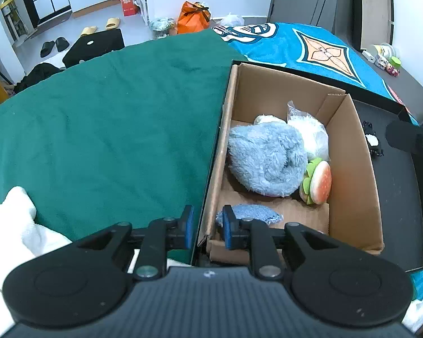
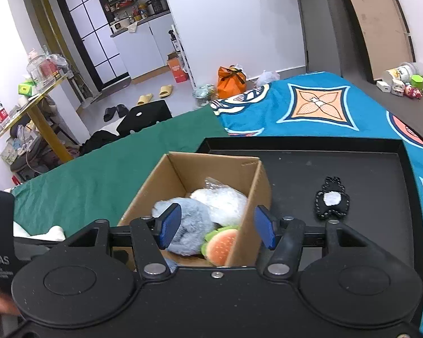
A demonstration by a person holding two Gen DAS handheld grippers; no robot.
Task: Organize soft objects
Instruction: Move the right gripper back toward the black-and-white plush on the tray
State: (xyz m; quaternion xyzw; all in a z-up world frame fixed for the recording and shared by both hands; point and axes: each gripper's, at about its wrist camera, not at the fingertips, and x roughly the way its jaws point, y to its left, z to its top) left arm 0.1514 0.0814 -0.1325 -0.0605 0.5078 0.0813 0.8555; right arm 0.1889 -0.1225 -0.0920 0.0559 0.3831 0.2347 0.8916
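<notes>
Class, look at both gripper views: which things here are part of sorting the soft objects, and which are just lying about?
Part of the job:
cardboard box
blue fluffy toy
burger plush
white bagged plush
black plush on the black tray

Just lying about:
orange bag
slippers
laptop

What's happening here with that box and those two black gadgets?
A person is tidying soft toys into a cardboard box using a hand-held tool in each hand. The left tool pinches the box's near wall. The right tool hovers open and empty over the box. Inside lie a fluffy blue plush, a burger toy, a bagged white item and a small blue cloth. A black plush remains on the black tray.
</notes>
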